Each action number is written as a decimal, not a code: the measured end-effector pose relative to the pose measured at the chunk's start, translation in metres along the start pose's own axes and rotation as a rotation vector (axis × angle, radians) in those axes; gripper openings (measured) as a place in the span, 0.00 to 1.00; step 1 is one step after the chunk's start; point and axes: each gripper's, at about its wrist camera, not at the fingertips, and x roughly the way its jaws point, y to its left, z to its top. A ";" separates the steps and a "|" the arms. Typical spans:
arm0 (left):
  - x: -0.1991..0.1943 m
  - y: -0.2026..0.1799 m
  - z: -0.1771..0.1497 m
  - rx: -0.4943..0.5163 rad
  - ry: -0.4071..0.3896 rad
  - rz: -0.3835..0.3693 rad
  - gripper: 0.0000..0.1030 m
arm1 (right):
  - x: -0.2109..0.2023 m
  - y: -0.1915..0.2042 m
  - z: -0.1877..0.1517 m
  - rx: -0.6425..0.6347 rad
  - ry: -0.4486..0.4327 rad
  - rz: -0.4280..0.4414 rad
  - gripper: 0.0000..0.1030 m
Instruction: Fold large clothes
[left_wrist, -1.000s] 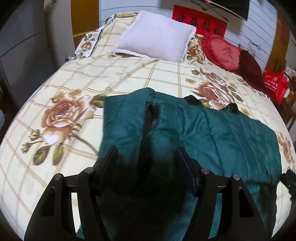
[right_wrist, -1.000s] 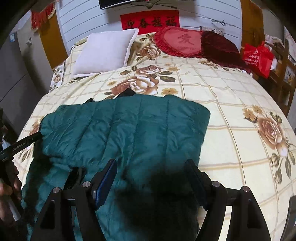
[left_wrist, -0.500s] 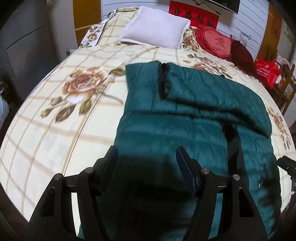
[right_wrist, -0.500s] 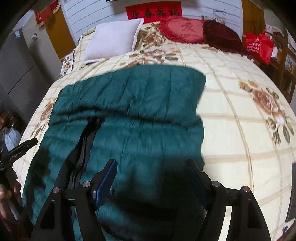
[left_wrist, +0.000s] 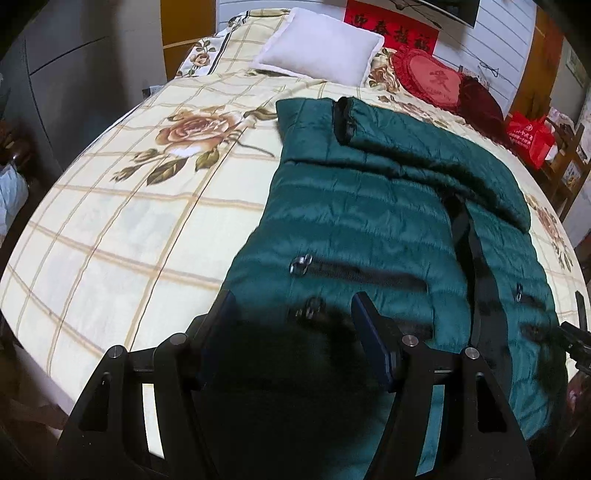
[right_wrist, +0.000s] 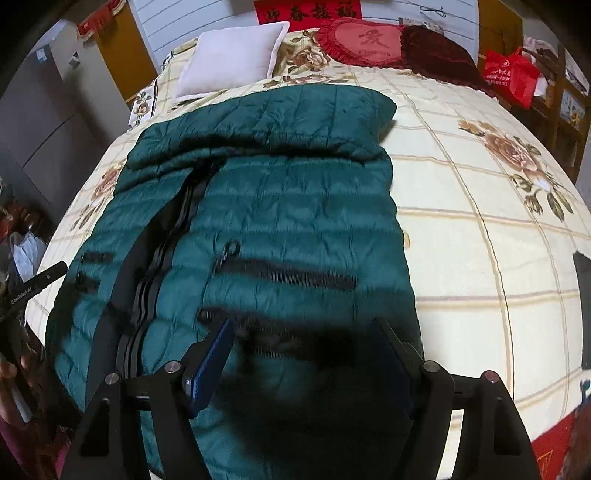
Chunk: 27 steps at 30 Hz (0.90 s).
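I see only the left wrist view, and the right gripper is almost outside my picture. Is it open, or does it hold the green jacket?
Observer: The right gripper is open, with nothing pinched. It hovers over the near part of the green jacket.
Operator: Does the bedspread continue to the right of the jacket?
Observer: Yes, a wide stretch of bedspread with a rose print lies there.
Operator: Is any hand visible?
Observer: Yes, part of a hand shows at the far left edge, beside the jacket.

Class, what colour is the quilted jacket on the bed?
Dark green jacket, clearest in the right wrist view.
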 end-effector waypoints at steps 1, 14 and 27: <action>-0.001 0.001 -0.002 0.000 0.005 0.000 0.63 | -0.001 0.000 -0.003 0.000 0.001 0.000 0.71; -0.012 0.007 -0.029 0.019 0.035 -0.011 0.63 | -0.014 -0.006 -0.028 0.002 0.013 0.002 0.74; -0.020 0.028 -0.044 -0.005 0.063 -0.021 0.63 | -0.020 -0.033 -0.044 0.046 0.043 -0.015 0.76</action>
